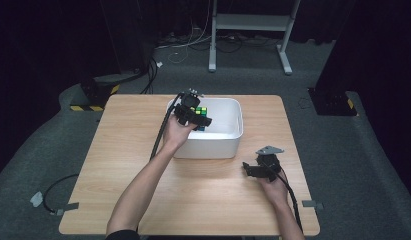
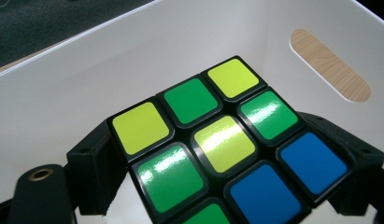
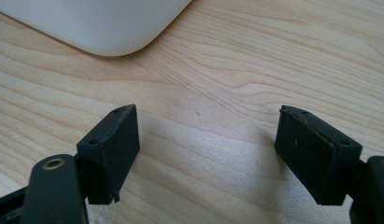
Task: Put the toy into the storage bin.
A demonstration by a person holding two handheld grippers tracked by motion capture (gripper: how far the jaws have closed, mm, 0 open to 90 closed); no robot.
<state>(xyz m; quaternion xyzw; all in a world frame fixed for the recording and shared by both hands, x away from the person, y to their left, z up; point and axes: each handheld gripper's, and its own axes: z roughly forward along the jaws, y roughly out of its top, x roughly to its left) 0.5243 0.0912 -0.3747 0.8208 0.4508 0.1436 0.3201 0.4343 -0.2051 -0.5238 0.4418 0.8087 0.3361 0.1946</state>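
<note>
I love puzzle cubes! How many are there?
1. One Rubik's cube sits clamped in the left hand-held gripper over the white bin. The bin's floor is partly hidden, so more could be there.

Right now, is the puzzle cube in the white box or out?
In: the left claw holds the puzzle cube between the white box's walls.
</note>
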